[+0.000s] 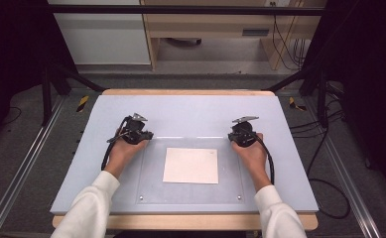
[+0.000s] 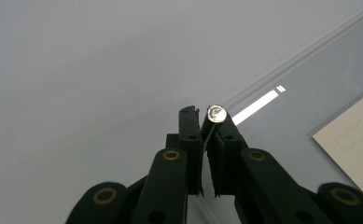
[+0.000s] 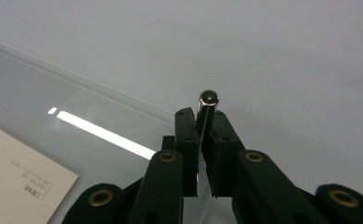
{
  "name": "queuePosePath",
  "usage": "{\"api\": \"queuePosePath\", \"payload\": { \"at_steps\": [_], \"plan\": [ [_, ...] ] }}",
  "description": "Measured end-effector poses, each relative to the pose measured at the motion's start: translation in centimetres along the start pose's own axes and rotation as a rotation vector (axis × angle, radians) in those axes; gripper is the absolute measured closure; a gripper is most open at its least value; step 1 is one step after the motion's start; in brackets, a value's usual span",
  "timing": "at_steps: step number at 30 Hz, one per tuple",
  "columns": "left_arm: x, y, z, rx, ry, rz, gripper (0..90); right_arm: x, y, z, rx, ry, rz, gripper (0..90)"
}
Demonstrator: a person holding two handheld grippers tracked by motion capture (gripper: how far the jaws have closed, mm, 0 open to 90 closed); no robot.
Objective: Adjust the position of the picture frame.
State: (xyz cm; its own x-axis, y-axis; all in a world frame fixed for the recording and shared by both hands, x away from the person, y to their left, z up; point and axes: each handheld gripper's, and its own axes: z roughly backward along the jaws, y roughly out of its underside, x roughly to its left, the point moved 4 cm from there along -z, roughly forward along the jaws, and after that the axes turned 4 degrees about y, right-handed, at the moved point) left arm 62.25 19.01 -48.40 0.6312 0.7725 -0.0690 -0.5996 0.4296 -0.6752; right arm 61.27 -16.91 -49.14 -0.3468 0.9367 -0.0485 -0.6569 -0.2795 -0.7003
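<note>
High view: my left gripper and right gripper sit at the far corners of the clear cover sheet, at 10 and 2 o'clock from the paper beneath.

Left gripper view: jaws clamped on a metal corner stud, apparently to lift the sheet evenly.

Right gripper view: likewise clamped on its stud.

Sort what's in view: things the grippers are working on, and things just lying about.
In hand:
- clear acrylic sheet
- left metal stud, clamped by left gripper
- right metal stud, clamped by right gripper

Lying about:
- white card, under the sheet
- grey table mat
</note>
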Motion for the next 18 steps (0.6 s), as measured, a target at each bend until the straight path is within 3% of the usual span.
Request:
{"api": "queuePosePath", "payload": {
  "at_steps": [4, 8, 9, 10, 12, 14, 15, 18],
  "plan": [
    [0.0, 0.0, 0.0, -0.01, -0.005, 0.013, 83.4, -0.1, -0.1, 0.7, -0.037, 0.002, 0.017, 76.9],
    [0.1, 0.2, 0.2, -0.019, -0.046, -0.002, 76.4, -0.2, 0.0, 1.4, -0.069, 0.0, 0.048, 70.9],
    [0.1, 0.2, 0.3, -0.026, -0.045, -0.002, 67.4, -0.2, 0.1, 1.8, -0.103, -0.005, 0.058, 68.1],
    [0.2, 0.1, 0.7, -0.075, -0.039, 0.019, 64.4, -0.2, 0.2, 2.0, -0.124, -0.001, 0.065, 66.3],
    [0.1, 0.1, 0.9, -0.099, -0.038, 0.02, 57.7, -0.2, 0.2, 2.2, -0.14, -0.002, 0.071, 64.5],
    [-0.1, -0.1, 1.5, -0.139, -0.04, -0.003, 53.8, -0.2, 0.3, 2.7, -0.187, 0.006, 0.102, 61.8],
    [-0.3, -0.1, 1.9, -0.16, -0.055, -0.037, 52.2, -0.2, 0.3, 2.8, -0.195, 0.003, 0.101, 61.8],
    [-0.5, -0.2, 2.3, -0.185, -0.058, -0.058, 48.8, -0.2, 0.3, 3.0, -0.214, 0.004, 0.111, 62.1]
  ]
}}
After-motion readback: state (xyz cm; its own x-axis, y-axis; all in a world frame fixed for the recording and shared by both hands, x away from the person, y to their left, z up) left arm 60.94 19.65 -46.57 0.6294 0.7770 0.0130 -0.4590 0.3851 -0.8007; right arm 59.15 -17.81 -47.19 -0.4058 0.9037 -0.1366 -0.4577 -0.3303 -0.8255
